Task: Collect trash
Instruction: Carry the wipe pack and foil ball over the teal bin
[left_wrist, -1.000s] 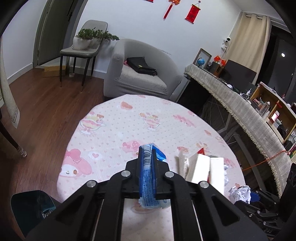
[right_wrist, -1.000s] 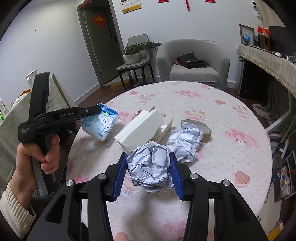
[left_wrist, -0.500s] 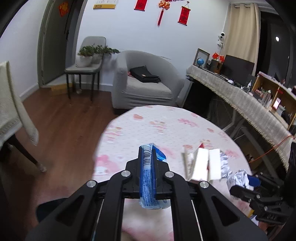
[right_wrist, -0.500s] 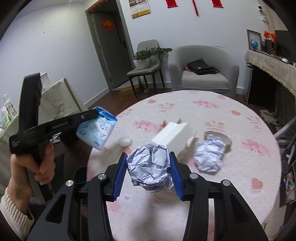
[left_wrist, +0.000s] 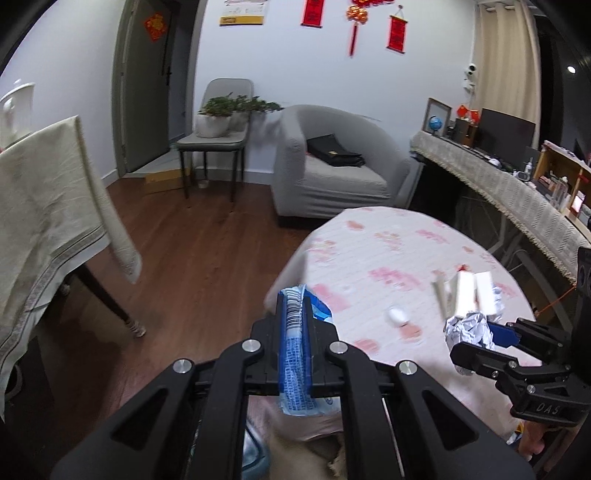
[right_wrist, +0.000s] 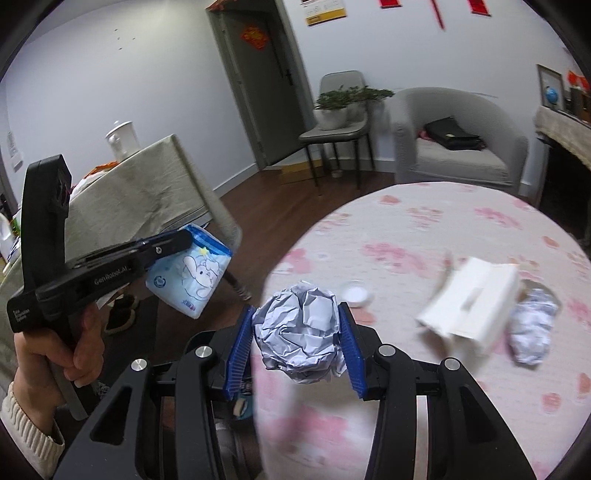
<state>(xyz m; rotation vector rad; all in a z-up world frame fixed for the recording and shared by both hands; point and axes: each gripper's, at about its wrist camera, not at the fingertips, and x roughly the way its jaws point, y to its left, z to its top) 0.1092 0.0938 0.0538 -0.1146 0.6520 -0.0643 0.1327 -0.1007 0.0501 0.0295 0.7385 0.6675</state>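
Both hand-held grippers are swinging off the surface (right_wrist: 461, 229): left (left_wrist: 294, 325) clamping blue packet (left_wrist: 295, 354), right (right_wrist: 297, 332) clamping paper ball (right_wrist: 299, 332).

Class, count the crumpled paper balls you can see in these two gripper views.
2. One paper ball is clamped in the right gripper; the other ball lies on the table beside the white box. More may be hidden.

Blue-white wrapper (right_wrist: 192, 280) held aloft; crumpled foil ball (right_wrist: 301, 338) clamped; another (right_wrist: 532, 325) on table.
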